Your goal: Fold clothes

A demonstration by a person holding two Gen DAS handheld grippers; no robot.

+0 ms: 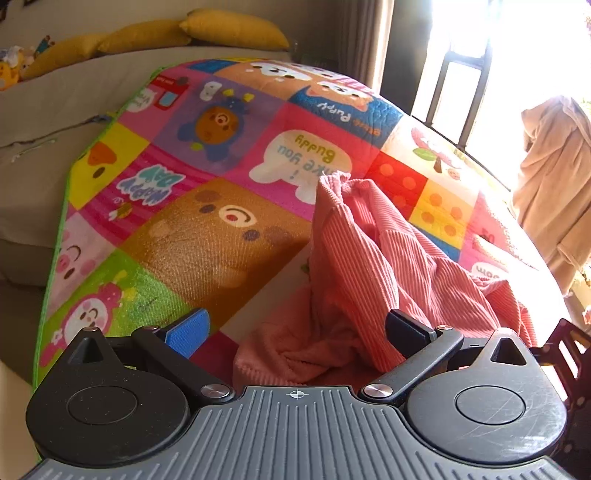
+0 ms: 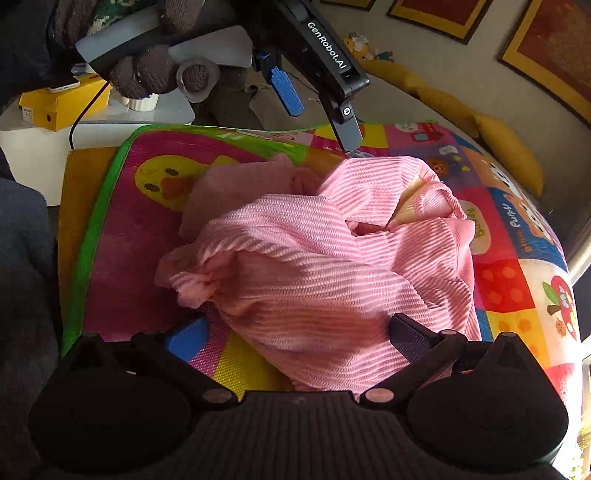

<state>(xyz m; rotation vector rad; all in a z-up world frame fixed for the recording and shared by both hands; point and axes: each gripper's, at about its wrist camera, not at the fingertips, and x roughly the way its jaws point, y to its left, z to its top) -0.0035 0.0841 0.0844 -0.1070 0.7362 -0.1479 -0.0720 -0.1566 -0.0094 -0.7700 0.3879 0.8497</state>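
Observation:
A pink ribbed garment (image 2: 314,258) lies crumpled in a heap on a colourful cartoon play mat (image 2: 125,236). In the left wrist view the garment (image 1: 373,266) bunches up between and beyond the fingers. My left gripper (image 1: 297,330) is open, its jaws wide apart around the near edge of the cloth. It also shows in the right wrist view (image 2: 317,110), hovering over the far side of the heap. My right gripper (image 2: 295,334) is open, with the garment's near edge lying between its fingers.
The mat (image 1: 207,206) covers a raised surface beside a beige sofa (image 1: 44,122) with yellow cushions (image 1: 232,29). A beige cloth (image 1: 554,192) hangs by the bright window. A white table with a yellow box (image 2: 62,103) stands beyond the mat.

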